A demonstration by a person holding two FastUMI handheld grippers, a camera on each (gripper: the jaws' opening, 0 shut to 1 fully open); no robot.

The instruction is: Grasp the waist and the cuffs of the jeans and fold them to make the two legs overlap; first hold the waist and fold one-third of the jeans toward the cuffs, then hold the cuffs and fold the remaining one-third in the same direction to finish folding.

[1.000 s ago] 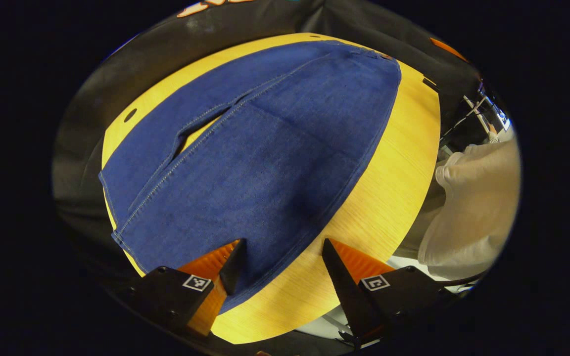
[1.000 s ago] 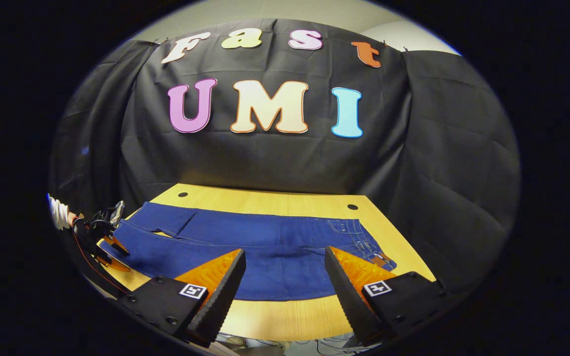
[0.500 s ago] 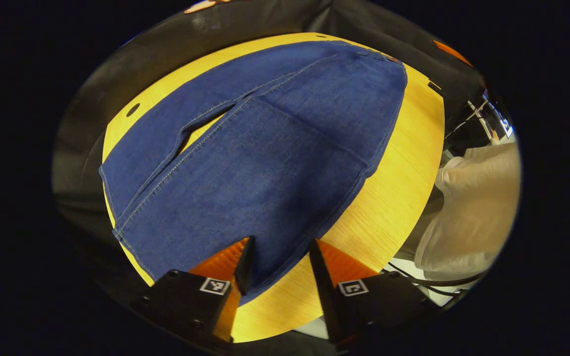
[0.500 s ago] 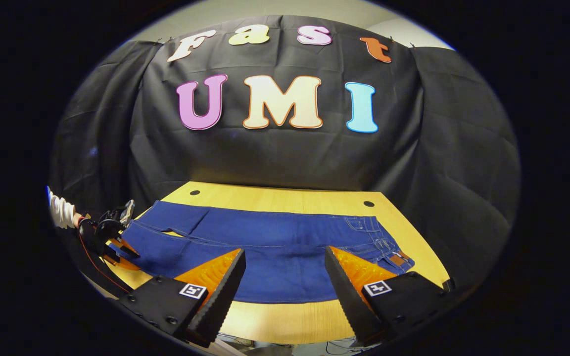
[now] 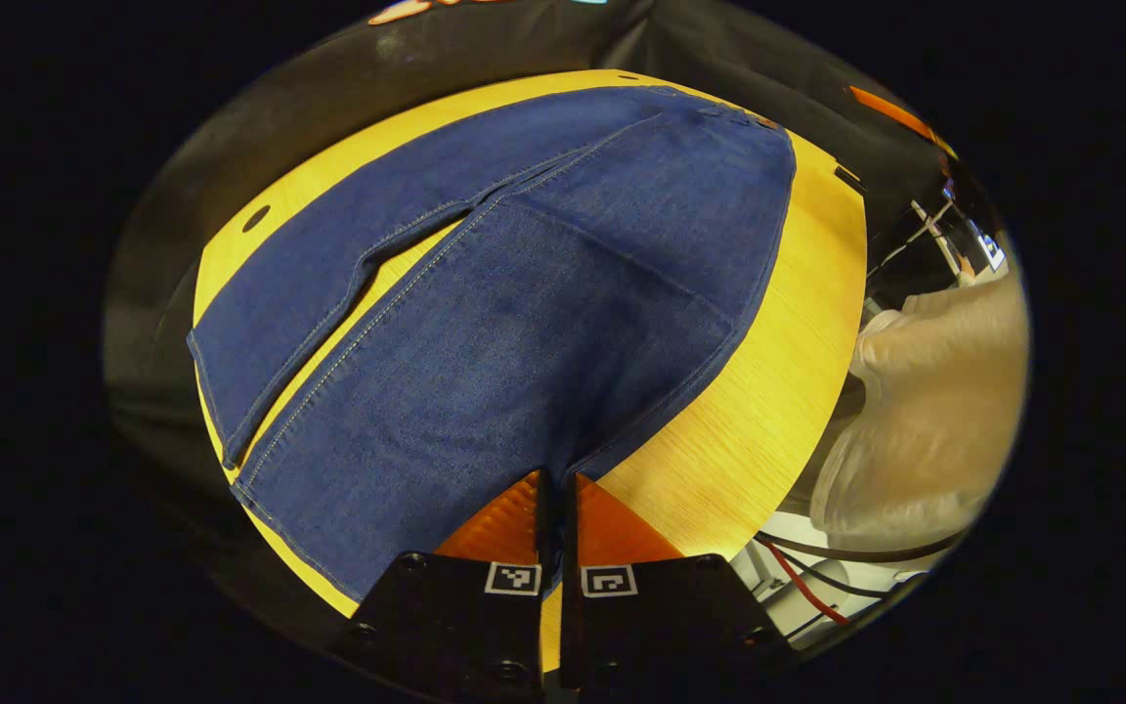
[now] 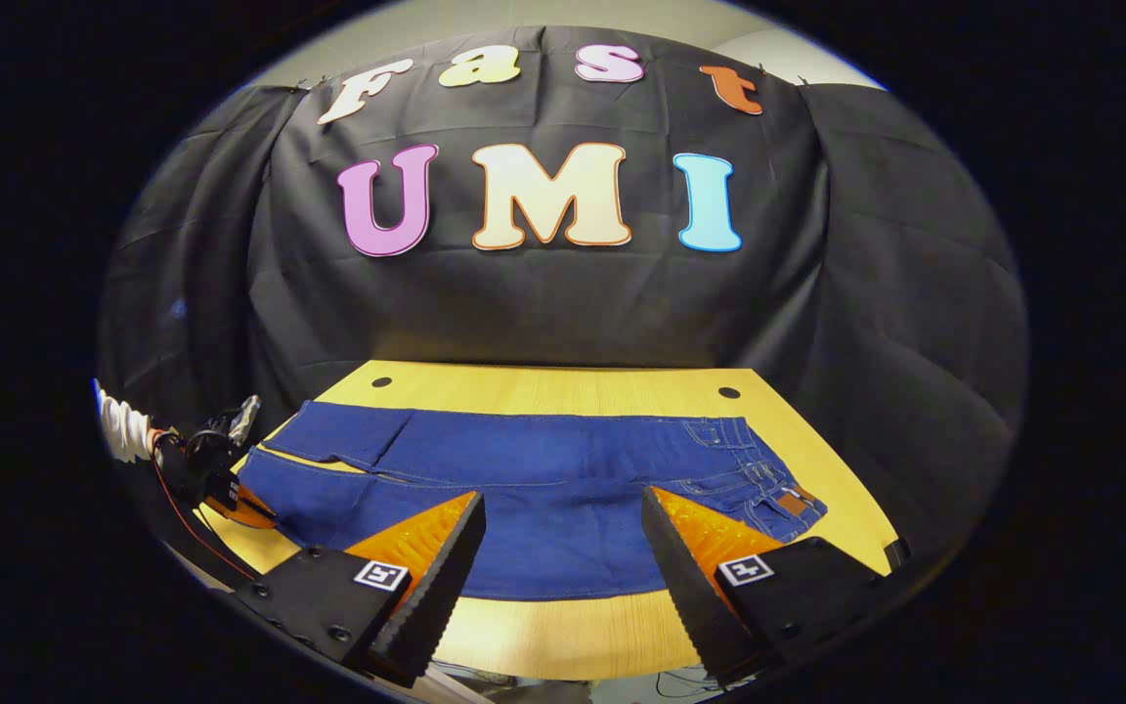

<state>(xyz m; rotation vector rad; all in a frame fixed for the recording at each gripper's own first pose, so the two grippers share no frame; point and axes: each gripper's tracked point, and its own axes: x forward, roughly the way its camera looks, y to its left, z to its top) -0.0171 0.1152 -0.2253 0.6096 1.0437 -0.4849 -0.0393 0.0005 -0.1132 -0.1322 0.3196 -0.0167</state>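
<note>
Blue jeans [image 5: 524,323] lie flat on the yellow wooden table [image 5: 788,323], legs side by side with a narrow gap between them. My left gripper [image 5: 556,489] is shut on the near leg's edge at the cuff end, and the denim bunches slightly between the fingers. The waist [image 5: 719,108] is at the far end. In the right gripper view the jeans [image 6: 543,479] stretch across the table with the waist [image 6: 758,469] on the right. My right gripper [image 6: 563,528] hangs open over the table's front edge, holding nothing. The left gripper [image 6: 231,494] grips the cuff end at far left.
A person in pale clothing [image 5: 925,411] stands beside the table's long side, with a white sleeve [image 6: 118,425] at the left gripper. Cables [image 5: 798,577] hang below the table edge. Two dark holes [image 6: 382,381] [image 6: 728,393] mark the table's far side by the black cloth wall.
My left gripper's fingers went from wide open to shut on the near leg's edge. The gap between the legs has widened. The right gripper has stayed open and barely shifted.
</note>
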